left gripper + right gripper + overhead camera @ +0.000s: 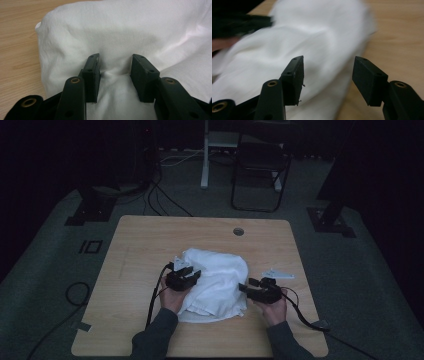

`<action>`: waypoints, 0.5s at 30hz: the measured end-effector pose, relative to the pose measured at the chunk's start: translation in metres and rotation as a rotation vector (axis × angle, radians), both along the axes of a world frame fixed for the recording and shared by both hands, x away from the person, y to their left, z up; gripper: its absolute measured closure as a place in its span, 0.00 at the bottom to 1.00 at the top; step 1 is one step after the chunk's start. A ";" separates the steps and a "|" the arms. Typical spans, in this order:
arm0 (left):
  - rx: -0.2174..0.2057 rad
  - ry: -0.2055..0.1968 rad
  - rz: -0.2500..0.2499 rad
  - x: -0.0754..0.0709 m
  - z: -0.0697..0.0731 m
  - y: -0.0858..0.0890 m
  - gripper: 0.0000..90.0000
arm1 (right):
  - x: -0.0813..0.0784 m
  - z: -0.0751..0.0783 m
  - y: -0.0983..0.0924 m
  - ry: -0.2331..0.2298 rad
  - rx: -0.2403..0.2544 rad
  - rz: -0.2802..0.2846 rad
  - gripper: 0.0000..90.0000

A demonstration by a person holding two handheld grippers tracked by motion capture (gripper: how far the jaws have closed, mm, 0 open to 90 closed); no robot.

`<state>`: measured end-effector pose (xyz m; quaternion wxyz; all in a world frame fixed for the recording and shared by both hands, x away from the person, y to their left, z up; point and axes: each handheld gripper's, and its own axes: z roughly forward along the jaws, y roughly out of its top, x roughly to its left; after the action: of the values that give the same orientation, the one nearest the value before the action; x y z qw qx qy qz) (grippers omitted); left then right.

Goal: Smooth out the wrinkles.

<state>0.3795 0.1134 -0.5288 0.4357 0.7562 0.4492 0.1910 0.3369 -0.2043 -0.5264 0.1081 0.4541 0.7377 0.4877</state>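
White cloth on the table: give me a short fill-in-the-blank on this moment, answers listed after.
1. The white cloth lies bunched on a ____ table.
2. The left gripper has a fold of ____ between its jaws.
3. The right gripper has its jaws ____, at the cloth's edge.

Missing words: wooden; cloth; open

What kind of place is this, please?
Probably a recording lab or studio: a lone wooden table on grey carpet, dark curtains around it, cables across the floor, and stand bases beside the table.
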 end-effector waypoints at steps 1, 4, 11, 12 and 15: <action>-0.002 0.001 0.001 0.000 0.000 0.000 0.66 | -0.006 -0.002 0.004 -0.003 0.000 0.018 0.44; -0.001 0.003 0.001 0.000 0.000 0.000 0.66 | -0.019 -0.003 0.014 -0.026 0.008 0.074 0.42; -0.002 0.002 0.002 0.000 0.001 0.000 0.66 | -0.025 -0.015 0.040 -0.027 -0.128 0.179 0.84; -0.002 0.003 0.001 0.000 0.001 0.000 0.66 | -0.025 -0.013 0.040 -0.029 -0.144 0.184 0.95; -0.004 0.006 -0.008 0.001 0.002 0.001 0.65 | -0.029 0.001 0.028 -0.084 -0.157 0.183 0.97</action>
<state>0.3805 0.1144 -0.5268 0.4368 0.7575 0.4479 0.1862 0.3074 -0.1762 -0.5258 0.1292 0.3543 0.8067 0.4550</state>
